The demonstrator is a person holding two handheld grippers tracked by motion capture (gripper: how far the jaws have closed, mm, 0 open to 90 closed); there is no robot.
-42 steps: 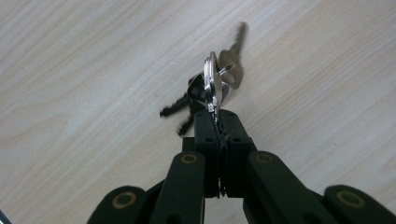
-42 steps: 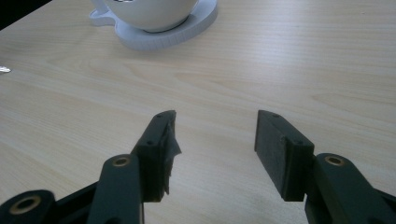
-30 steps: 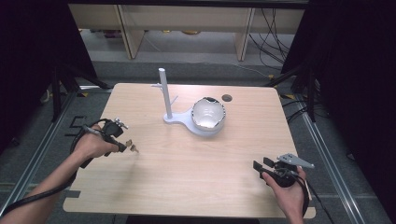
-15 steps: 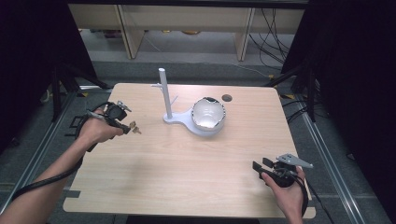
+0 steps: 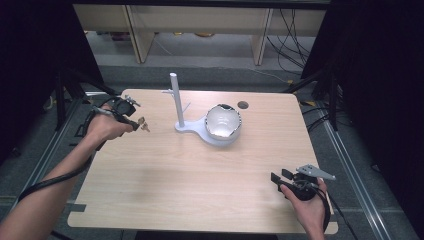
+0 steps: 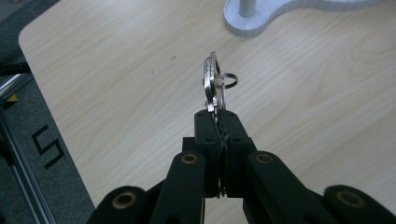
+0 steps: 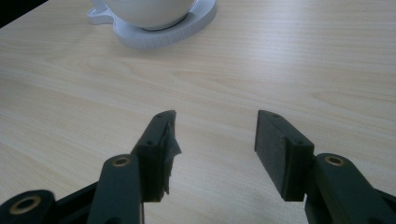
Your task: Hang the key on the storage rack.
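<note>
Left gripper view is showing the left gripper [image 6: 215, 122] clenching the keys [image 6: 214, 84] above the bench [image 6: 116, 70], so keeping them steady toward the stand [image 5: 176, 100] is wise, right gripper [image 7: 215, 135] idling released.

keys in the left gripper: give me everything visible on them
The small bunch of flat silver metal keys is pinched between the shut jaws of the black left gripper. The blades stand edge-on, stacked close together, sticking out past the jaw tips. A thin round split ring threads through them on one side. They hang in the air above the light wooden table, touching only the gripper's pads. In the high view they sit left of the white stand with an upright post, apart from it.
</note>
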